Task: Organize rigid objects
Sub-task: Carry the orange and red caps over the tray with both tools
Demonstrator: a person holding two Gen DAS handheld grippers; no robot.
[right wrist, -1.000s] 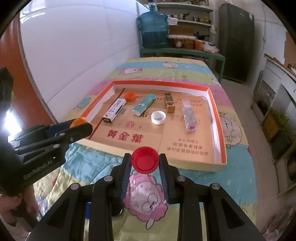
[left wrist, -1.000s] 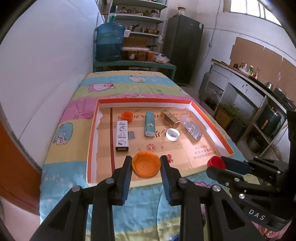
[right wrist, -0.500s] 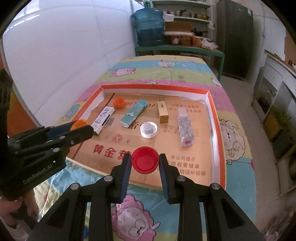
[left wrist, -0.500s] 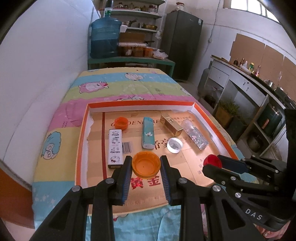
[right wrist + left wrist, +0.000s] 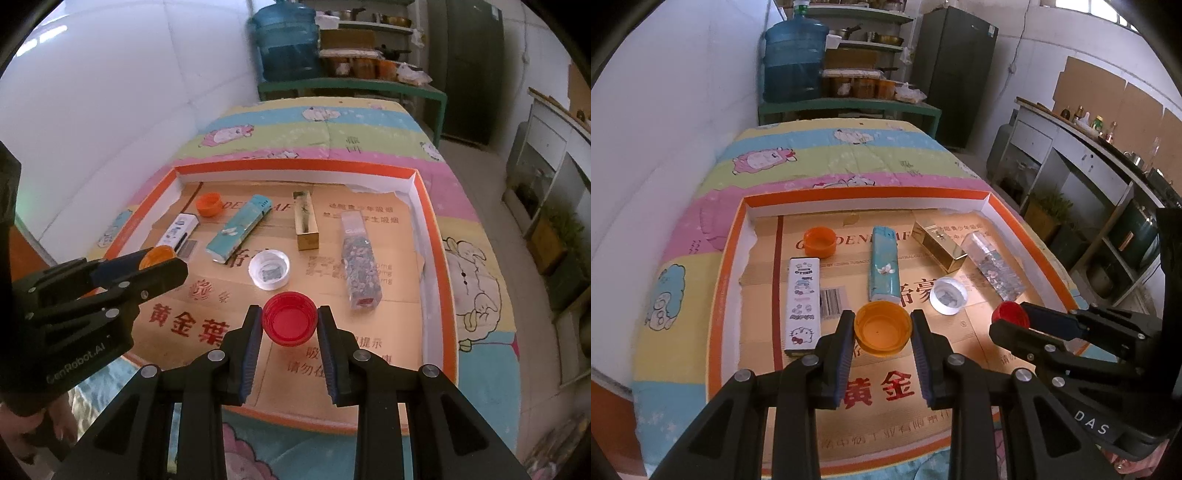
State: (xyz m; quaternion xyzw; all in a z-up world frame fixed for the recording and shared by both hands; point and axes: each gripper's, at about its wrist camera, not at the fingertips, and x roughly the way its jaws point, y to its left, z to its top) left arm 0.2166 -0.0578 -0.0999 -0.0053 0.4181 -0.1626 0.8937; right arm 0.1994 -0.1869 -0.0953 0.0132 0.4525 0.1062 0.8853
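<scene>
Gripping an orange cap (image 5: 882, 328) between its fingers, our left gripper (image 5: 882, 332) hangs over the cardboard tray (image 5: 731, 258). Our right gripper (image 5: 290, 323) clamps a red cap (image 5: 290, 319); beyond its fingertips lies a clear cap (image 5: 269, 272).

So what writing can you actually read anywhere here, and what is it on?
"DAS": right gripper body.
"GenRobot.AI": left gripper body.
"黄金葉": cardboard tray floor, red.
Partly hidden "DEN" and "AF": tray floor.
Smaller tray print, barcode and white cartoon box lettering: too small to read.
</scene>
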